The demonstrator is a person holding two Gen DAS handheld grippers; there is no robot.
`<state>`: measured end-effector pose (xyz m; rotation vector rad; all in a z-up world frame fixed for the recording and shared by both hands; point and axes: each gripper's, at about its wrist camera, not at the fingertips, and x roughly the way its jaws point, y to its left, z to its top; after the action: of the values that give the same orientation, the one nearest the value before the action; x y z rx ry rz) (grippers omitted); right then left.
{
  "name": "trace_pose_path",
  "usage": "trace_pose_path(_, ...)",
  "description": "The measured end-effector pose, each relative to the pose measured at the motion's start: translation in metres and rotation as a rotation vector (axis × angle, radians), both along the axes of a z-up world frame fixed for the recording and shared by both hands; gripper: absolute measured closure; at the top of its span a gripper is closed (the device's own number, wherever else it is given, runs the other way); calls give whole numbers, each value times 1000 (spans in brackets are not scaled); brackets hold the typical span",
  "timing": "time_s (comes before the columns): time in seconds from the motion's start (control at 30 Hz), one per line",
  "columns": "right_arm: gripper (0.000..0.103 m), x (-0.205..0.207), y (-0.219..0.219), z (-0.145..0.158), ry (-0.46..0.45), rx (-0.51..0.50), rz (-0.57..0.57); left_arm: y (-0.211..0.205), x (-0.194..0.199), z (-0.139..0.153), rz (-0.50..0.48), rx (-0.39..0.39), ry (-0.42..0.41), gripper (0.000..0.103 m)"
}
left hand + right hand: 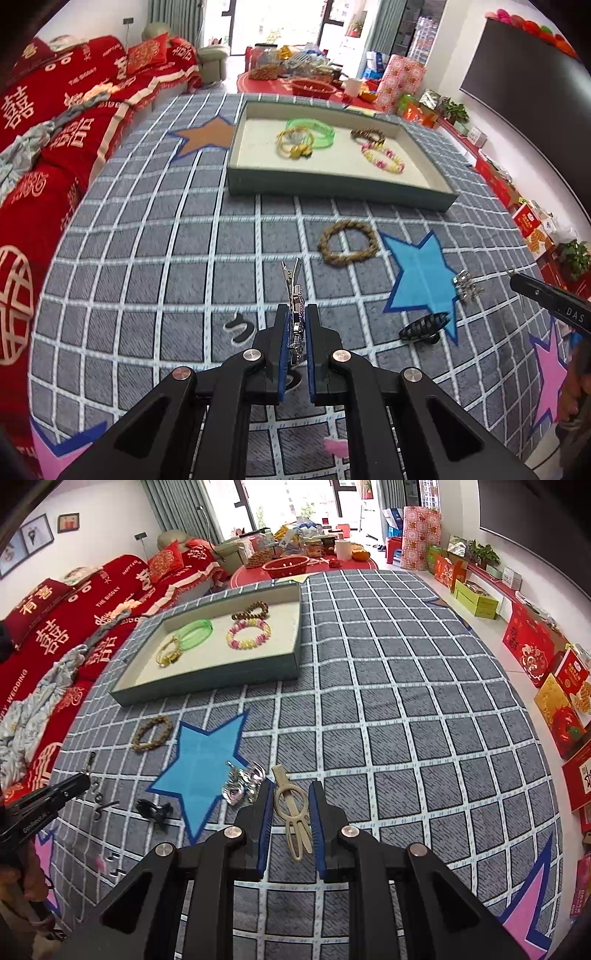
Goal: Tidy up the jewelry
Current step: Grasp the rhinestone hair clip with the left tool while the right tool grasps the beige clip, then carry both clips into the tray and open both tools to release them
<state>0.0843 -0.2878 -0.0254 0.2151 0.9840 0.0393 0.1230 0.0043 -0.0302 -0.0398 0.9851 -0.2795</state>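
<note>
My left gripper [295, 312] is shut on a silver rhinestone hair clip [293, 291] and holds it above the rug. My right gripper [291, 788] is open, its jaws standing on either side of a beige hair clip [293, 808] that lies on the rug. The tray [332, 188] holds a green bangle [317, 129], a gold bracelet [295, 144], a brown bead bracelet [367, 134] and a pink-yellow bracelet [384, 158]. A woven rope bracelet [347, 242], a silver crystal clip [467, 286] and a black claw clip [424, 326] lie on the rug.
The grey grid rug [406, 701] has blue and pink stars. A red-covered sofa [55, 129] runs along the left. Gift boxes [554, 686] line the right wall. A cluttered low red table [303, 81] stands beyond the rug.
</note>
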Motion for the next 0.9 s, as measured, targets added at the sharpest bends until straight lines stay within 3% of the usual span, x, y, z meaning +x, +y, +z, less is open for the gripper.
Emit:
trace_pose_path(0.3,82,27,11,34,-50,33,28,-1,24,33,-36,-39,-68,82)
trace_pose_path(0.57,82,87,17,60,-74,63,57,-4,66,58,-53,-19,-134,82)
trace_pose_path(0.9,82,170,25,52,-49,110,44,-22,141,46,-50,37,-115,82)
